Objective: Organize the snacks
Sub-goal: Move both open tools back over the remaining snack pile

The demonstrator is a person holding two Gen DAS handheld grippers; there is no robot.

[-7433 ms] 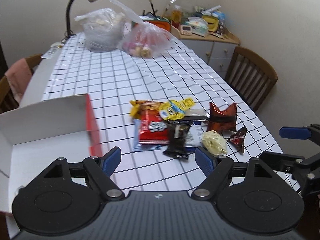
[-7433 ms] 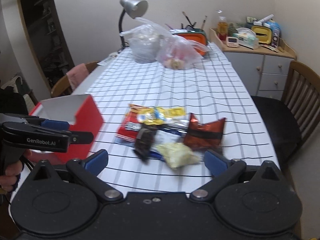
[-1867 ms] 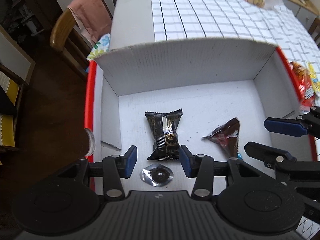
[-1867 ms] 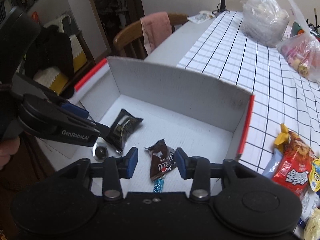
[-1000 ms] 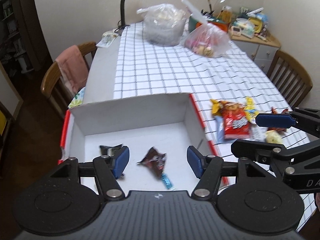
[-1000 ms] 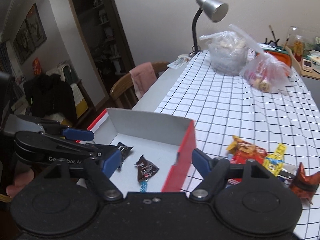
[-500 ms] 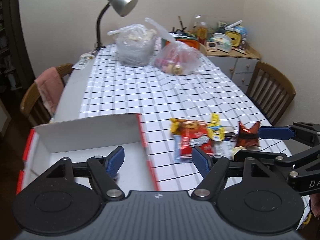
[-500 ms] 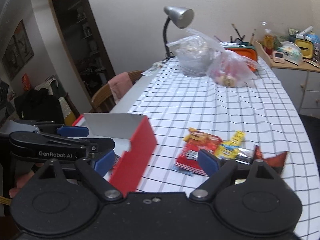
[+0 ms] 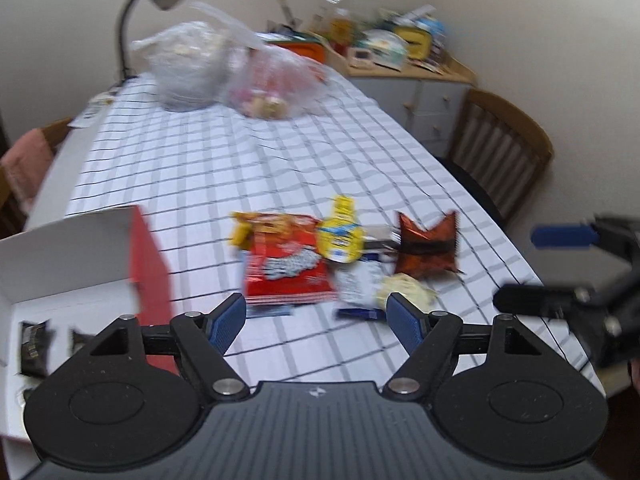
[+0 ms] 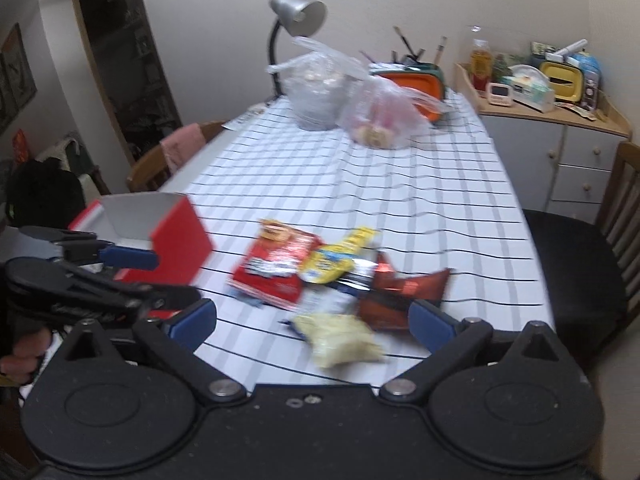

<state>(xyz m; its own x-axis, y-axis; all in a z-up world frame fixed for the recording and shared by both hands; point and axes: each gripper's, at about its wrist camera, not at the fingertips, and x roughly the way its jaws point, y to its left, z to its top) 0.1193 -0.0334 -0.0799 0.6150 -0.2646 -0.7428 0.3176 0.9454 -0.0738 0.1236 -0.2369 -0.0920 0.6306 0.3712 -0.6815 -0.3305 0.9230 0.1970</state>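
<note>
With both my left gripper [image 9: 316, 317] and right gripper [image 10: 312, 319] empty and their jaws opening, I aim at the heap of crinkly foil snack packets [image 9: 340, 256] lying on the checked tablecloth [image 9: 240, 160] beside the red-sided white cardboard box [image 9: 72, 256], ready to take more.

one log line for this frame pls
phase: reach for snack pile | left gripper: opening, empty | right gripper: opening, empty | red box: two dark wrapped snacks inside
</note>
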